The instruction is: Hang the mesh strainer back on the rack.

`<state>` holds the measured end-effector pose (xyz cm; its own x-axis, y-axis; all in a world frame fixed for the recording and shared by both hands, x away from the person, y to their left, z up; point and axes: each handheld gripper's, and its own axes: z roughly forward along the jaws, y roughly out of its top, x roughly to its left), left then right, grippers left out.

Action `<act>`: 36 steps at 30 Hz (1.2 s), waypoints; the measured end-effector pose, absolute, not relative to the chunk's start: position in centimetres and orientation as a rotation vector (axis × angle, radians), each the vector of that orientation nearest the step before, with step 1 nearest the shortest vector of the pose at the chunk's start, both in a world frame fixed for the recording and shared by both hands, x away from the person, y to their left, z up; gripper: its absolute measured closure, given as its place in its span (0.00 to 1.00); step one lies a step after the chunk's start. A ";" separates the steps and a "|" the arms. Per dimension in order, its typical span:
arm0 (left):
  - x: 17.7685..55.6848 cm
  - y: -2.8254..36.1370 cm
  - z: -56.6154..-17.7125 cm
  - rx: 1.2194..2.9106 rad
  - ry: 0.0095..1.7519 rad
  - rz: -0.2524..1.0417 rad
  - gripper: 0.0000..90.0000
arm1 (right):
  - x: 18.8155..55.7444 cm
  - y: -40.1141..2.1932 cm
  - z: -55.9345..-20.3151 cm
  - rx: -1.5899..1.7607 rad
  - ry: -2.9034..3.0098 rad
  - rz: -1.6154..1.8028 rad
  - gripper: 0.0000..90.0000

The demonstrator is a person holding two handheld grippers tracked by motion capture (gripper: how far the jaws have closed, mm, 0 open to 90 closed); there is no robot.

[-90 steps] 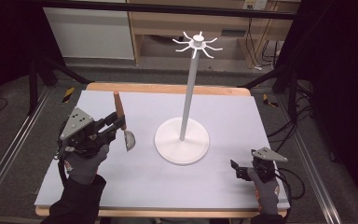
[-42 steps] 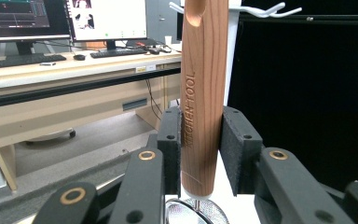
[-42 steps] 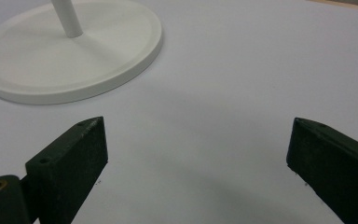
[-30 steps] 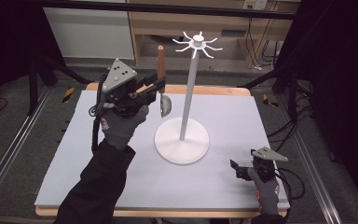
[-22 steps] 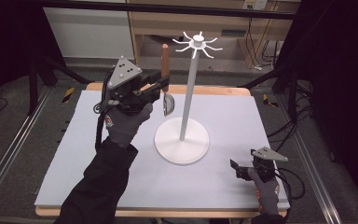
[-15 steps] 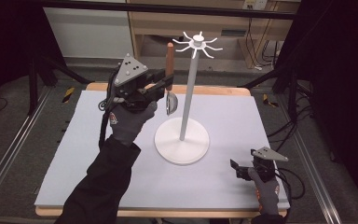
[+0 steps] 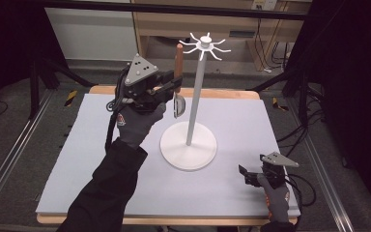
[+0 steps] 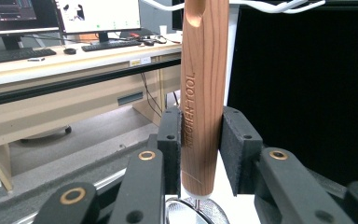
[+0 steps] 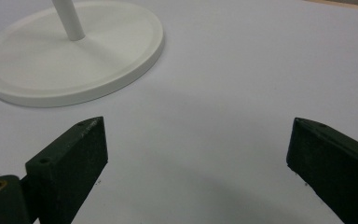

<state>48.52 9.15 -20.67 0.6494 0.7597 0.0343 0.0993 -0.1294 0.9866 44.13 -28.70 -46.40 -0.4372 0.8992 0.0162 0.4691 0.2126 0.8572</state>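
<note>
A kitchen tool with a wooden handle (image 7: pixel 178 60) (image 8: pixel 203 93) and a small metal strainer head (image 7: pixel 179 105) stands upright in my left gripper (image 7: pixel 173 86) (image 8: pixel 199 149), which is shut on the handle. It is held high above the table, just left of the white stand's pole (image 7: pixel 195 99). The handle's top, with its hanging hole, is close beside the stand's hook arms (image 7: pixel 205 46) (image 8: pixel 279 5). My right gripper (image 7: pixel 249 176) (image 9: pixel 198 154) rests open low at the table's near right, jaws wide apart over the bare mat, the stand's round base (image 7: pixel 188 146) (image 9: pixel 70 60) ahead of it.
A pale grey mat (image 7: pixel 101 159) covers the wooden table. A wooden desk and cables (image 7: pixel 265 43) stand behind the table. Dark frame rails (image 7: pixel 9 159) run along both sides. In the left gripper view, a desk with monitors and keyboards (image 8: pixel 107 44) lies in the background.
My left gripper has lifted the tool from low on the table's left up and rightward toward the stand's hooks. The right gripper has stayed still.
</note>
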 end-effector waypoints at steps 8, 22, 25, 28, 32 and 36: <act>48.9 8.8 -20.5 1.635 0.722 0.681 0.78 | 44.1 -28.7 -46.4 1.264 1.998 1.145 0.06; 49.5 7.9 -20.7 1.648 0.736 0.662 0.78 | 44.1 -28.7 -46.4 1.266 1.995 1.148 0.06; 49.7 7.8 -20.8 1.642 0.736 0.665 0.78 | 44.1 -28.7 -46.4 1.268 1.997 1.149 0.06; 49.7 7.7 -20.6 1.639 0.725 0.682 0.78 | 44.1 -28.7 -46.4 1.268 1.996 1.150 0.06; 49.8 7.5 -20.4 1.655 0.733 0.675 0.78 | 44.1 -28.7 -46.4 1.268 1.998 1.149 0.06; 50.0 7.4 -20.3 1.661 0.738 0.693 0.78 | 44.1 -28.7 -46.4 1.269 1.996 1.151 0.06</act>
